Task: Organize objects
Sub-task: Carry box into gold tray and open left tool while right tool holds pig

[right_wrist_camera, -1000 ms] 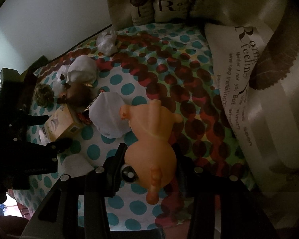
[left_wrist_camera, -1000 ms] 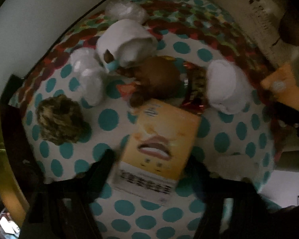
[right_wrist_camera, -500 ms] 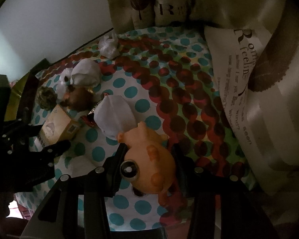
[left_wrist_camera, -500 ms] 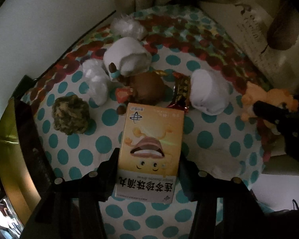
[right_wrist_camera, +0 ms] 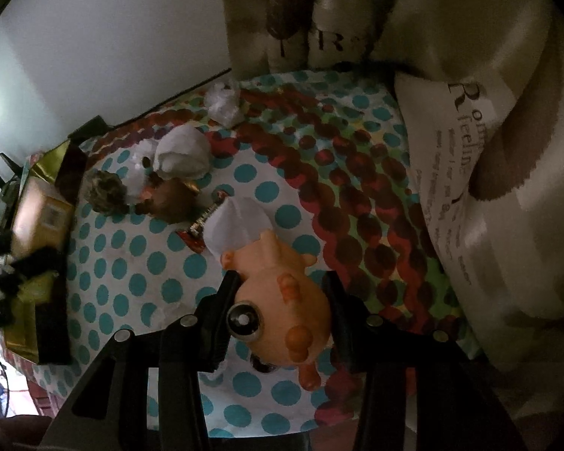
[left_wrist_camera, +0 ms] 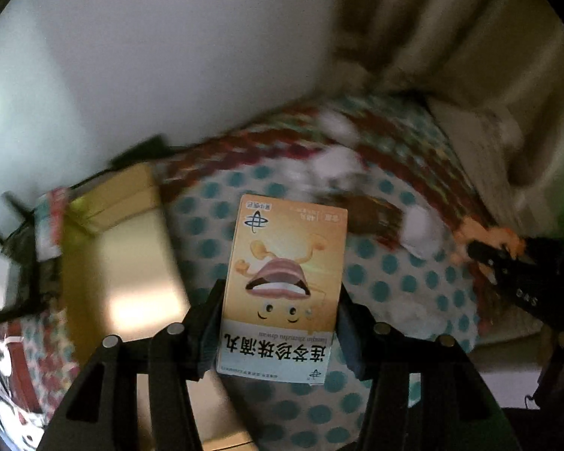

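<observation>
Left gripper (left_wrist_camera: pixel 280 323) was clamped on a flat orange-and-white cardboard medicine box with a cartoon face (left_wrist_camera: pixel 284 285), jaws pressing its two long edges, box lifted off the bed and tipped toward the open yellow-lined cardboard storage box (left_wrist_camera: pixel 131 259) at the bed's left edge. Right gripper (right_wrist_camera: pixel 280 319) was closed around an orange soft-plastic pig-like toy with big glossy eyes (right_wrist_camera: pixel 282 300), held above the near part of the polka-dot bedspread (right_wrist_camera: pixel 131 263).

Risks, judged from here: the medicine box is smooth, light card gripped only on thin edges, so a quick swing could twist it or let it slip out short of the storage box. The left view was motion-blurred, which suggests fast movement. The toy is rounded and squashy, likely to squirm or pop out of the pads if pressure shifts. Both grippers heading for the same box could collide.

Outward on the bedspread, left-centre: a white crumpled cloth bundle (right_wrist_camera: pixel 184 154), a brown rounded plush piece (right_wrist_camera: pixel 171 203) just beside it, a mottled green-brown fuzzy ball (right_wrist_camera: pixel 103 191) near the left edge, a second white cloth bundle (right_wrist_camera: pixel 237 229) touching a shiny red foil wrapper (right_wrist_camera: pixel 195 236), and a crinkled white plastic wad (right_wrist_camera: pixel 223 107) near the far edge. A cream satin printed pillow (right_wrist_camera: pixel 470 150) lay along the right edge.
</observation>
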The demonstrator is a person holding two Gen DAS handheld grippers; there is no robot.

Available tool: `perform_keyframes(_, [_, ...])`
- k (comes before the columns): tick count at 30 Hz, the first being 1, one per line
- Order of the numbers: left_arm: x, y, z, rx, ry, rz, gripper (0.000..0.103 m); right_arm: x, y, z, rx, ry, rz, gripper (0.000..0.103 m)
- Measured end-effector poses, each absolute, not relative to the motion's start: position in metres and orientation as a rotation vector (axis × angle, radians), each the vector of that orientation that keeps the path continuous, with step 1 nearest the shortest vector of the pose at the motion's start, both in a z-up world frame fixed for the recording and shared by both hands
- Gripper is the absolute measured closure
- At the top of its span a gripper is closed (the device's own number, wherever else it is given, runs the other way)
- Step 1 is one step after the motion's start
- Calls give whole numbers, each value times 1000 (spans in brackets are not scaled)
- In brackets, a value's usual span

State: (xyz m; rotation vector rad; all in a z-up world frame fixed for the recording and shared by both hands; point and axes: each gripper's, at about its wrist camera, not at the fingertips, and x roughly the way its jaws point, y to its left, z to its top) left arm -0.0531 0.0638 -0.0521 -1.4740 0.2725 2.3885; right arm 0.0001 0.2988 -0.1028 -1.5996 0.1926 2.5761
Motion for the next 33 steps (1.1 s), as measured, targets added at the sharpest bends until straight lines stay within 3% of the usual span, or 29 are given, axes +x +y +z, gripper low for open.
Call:
perform_keyframes(12, [-68,-47,-79,-1705,-2,2574,49,-10,265,-88,-1590,121,2659,61])
perform_keyframes(33, [-68,-72,-135,-1877,-35,2544,49,-7,222,-76,-1597,20,2713,61])
